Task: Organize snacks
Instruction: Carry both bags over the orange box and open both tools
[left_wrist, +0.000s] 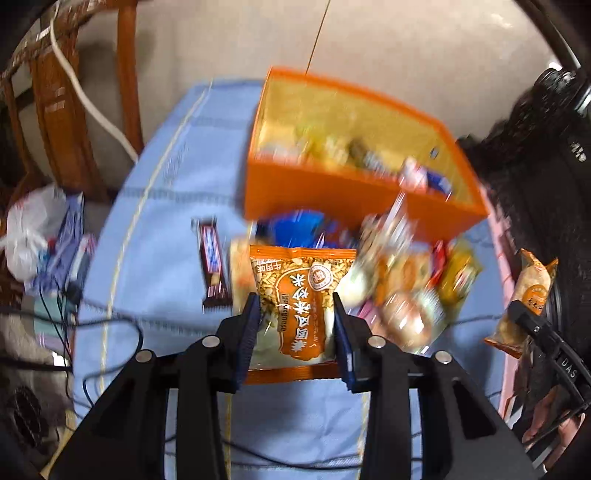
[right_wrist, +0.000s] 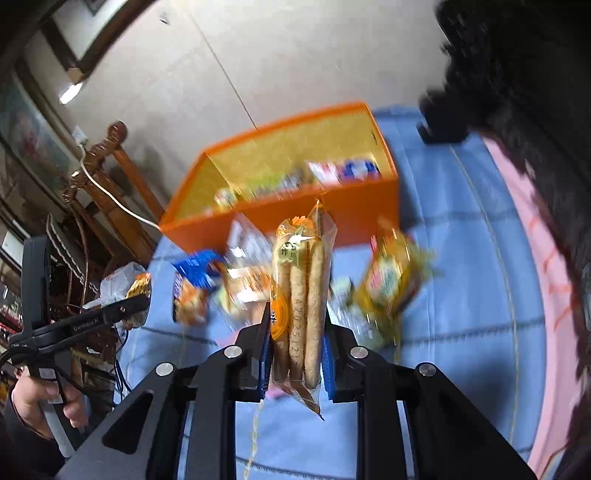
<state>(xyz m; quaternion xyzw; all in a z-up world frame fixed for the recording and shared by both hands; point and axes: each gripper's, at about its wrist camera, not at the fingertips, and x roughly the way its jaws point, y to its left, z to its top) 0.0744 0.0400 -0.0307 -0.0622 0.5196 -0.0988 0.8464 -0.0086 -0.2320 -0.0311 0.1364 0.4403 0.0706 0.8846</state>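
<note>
Blue cloth (right_wrist: 461, 258); biscuit pack (right_wrist: 301, 314) upright (lengthwise)

Both grippers hover raised over the table: the left gripper (left_wrist: 295, 314) clamps an orange snack packet (left_wrist: 299, 295), the right gripper (right_wrist: 295, 332) a biscuit-stick pack (right_wrist: 301, 295).

A: Where are the snacks?

B: An orange rice-cracker packet (left_wrist: 295, 306) hangs clamped in the left hand-held gripper (left_wrist: 295, 325). A clear packet of long biscuit sticks (right_wrist: 301, 314) stands upright, pinched in the right hand-held gripper (right_wrist: 295, 354).

A: And the rest?

B: A blurred loose pile (left_wrist: 399, 280) lies on the blue cloth just before the orange box (left_wrist: 325, 192), which already holds several packets; a brown chocolate bar (left_wrist: 212, 266) lies apart, left of the pile
</note>
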